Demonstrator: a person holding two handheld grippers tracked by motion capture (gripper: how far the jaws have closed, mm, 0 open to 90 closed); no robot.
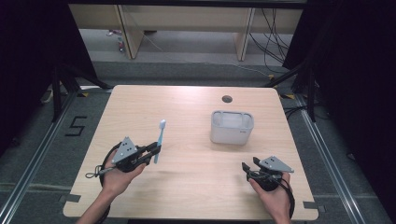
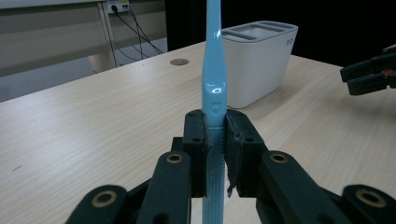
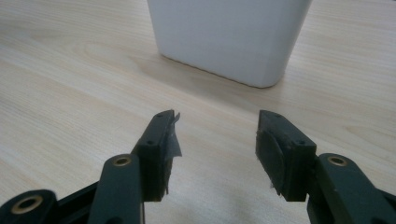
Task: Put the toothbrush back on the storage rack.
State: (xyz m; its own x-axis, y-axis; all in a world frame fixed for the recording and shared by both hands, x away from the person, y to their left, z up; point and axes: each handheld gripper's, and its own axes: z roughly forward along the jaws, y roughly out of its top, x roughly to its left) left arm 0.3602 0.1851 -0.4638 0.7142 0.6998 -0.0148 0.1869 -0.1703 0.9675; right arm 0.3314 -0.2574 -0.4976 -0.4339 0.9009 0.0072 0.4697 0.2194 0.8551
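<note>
While the left tongs (image 2: 215, 140) clamp a smooth pale-blue toothbrush (image 2: 214, 84) by its handle, the right tongs (image 3: 215, 149) stand parted with nothing between their black jaws. From the high view the toothbrush rises with its brush head away from the person, left of a white rounded-rectangular plastic holder (image 1: 231, 127) on the pale wood-grain worktop (image 1: 187, 172); the left gripper view adds slots in the holder's top and ribbing on the handle

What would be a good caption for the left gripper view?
Left tongs clamped on a light-blue toothbrush, held upright above a wooden table, white holder beyond.
</note>
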